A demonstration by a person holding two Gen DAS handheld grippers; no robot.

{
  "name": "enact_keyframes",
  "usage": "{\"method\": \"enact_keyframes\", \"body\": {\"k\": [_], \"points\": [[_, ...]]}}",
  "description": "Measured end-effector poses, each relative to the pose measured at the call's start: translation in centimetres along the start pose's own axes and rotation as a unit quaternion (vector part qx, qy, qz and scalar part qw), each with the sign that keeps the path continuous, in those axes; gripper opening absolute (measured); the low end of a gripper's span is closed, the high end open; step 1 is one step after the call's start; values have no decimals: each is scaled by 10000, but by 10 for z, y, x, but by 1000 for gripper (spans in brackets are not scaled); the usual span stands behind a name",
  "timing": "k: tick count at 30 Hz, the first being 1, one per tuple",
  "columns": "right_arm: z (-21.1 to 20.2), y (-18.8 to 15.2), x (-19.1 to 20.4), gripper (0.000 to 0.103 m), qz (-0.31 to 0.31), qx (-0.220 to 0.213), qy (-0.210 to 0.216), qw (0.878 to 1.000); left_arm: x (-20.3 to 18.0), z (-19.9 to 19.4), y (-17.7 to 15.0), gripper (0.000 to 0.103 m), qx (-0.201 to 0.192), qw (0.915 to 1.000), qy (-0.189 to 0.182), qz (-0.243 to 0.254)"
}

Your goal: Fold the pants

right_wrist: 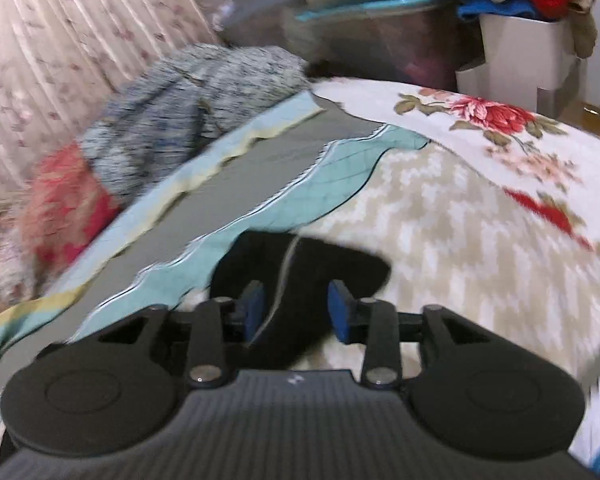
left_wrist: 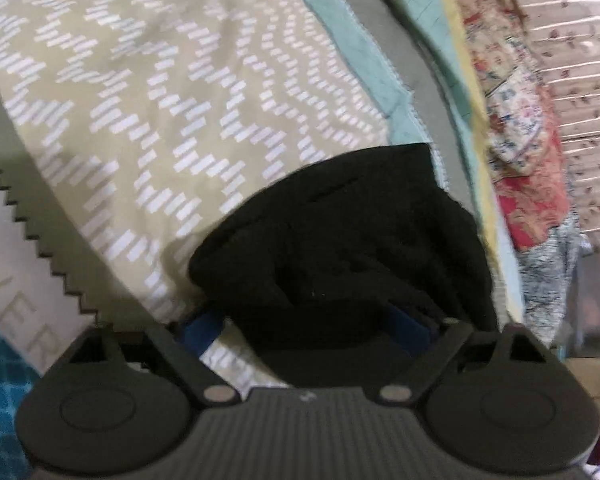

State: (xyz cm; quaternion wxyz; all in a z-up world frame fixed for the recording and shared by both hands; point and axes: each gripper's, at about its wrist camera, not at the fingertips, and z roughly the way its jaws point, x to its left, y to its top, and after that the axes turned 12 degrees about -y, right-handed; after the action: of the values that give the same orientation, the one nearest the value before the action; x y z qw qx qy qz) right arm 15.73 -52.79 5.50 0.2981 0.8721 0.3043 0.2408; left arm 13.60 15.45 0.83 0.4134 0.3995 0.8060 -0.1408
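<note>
The black pants [left_wrist: 340, 236] lie bunched on the beige patterned bedspread [left_wrist: 160, 92]. In the left wrist view the cloth drapes over and between the blue pads of my left gripper [left_wrist: 312, 320], hiding most of both pads; the jaws stand wide apart. In the right wrist view a black part of the pants [right_wrist: 300, 268] with a thin pale seam runs between the blue fingers [right_wrist: 338, 312] of my right gripper [right_wrist: 296, 310]. These jaws stand apart, with gaps beside the cloth.
A teal and grey blanket [right_wrist: 260, 168] crosses the bed. Floral and knitted fabrics [right_wrist: 188, 96] pile along the pleated curtain [right_wrist: 40, 40]. A white floral cover [right_wrist: 480, 128] lies right, with a white bin [right_wrist: 520, 52] of clothes behind. A serrated white sheet [left_wrist: 16, 248] lies at left.
</note>
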Motion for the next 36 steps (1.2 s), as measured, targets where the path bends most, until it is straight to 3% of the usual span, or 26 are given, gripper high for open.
{"method": "enact_keyframes", "body": {"k": [1,3,4,6,7,9,12,14,16,19,20,21,22,24,26,28,29,30,31,33,36], "points": [[13,9,10,77,-234,15,-89,9997,-3,4,-3,56,13,9999,126,49],[33,10,18,86,-596,100,-607,9963,-8,-1,-7,37,63,9995,289,121],[48,7,19,80,-545,228,-961,9936,-11,-5,-10,28,43,9994,306,121],[68,-1,3,57,-62,611,-927,9938,-16,-15,-12,22,79,9997,167,173],[61,-4,1,16,65,383,-833,9958,-21,-27,-15,20,76,9996,44,261],[39,1,1,16,80,150,-563,9983,-27,-56,-19,18,-3,9986,-175,503],[-21,6,-33,15,794,-584,412,9943,-29,-104,-25,16,-159,9961,-537,686],[-51,4,-52,15,849,-942,465,9908,-22,-123,-30,16,-218,9954,-592,716],[-73,-7,-72,17,766,-1091,244,9908,-7,-132,-35,17,-153,9957,-461,785],[-71,-30,-94,24,420,-660,-258,9966,29,-117,-43,19,168,9978,-27,640],[-63,-35,-99,26,317,-499,-415,9974,41,-111,-45,25,245,9983,91,512],[-61,-45,-107,35,323,-337,-514,9976,53,-106,-48,28,293,9989,157,340],[-61,-53,-117,45,407,-231,-512,9976,63,-103,-49,31,272,9994,70,186],[-65,-64,-130,50,678,-178,-443,9966,67,-103,-49,40,200,9997,-105,118],[-71,-71,-135,51,814,-230,-377,9957,59,-103,-48,55,218,9993,-194,231],[-72,-70,-129,52,812,-222,-292,9960,49,-101,-51,49,186,9989,-97,428],[-68,-65,-124,52,806,-200,-269,9962,44,-97,-52,27,184,9984,-16,542],[-64,-61,-121,48,790,-179,-248,9964,40,-94,-53,17,230,9975,59,661],[-57,-56,-113,16,737,-107,-251,9969,35,-91,-49,16,290,9973,95,673],[-46,-40,-95,7,614,122,-315,9975,27,-95,-41,14,271,9976,-23,643],[-63,0,-62,7,724,-326,81,9968,-10,-116,-11,13,11,9964,-610,591]]}}
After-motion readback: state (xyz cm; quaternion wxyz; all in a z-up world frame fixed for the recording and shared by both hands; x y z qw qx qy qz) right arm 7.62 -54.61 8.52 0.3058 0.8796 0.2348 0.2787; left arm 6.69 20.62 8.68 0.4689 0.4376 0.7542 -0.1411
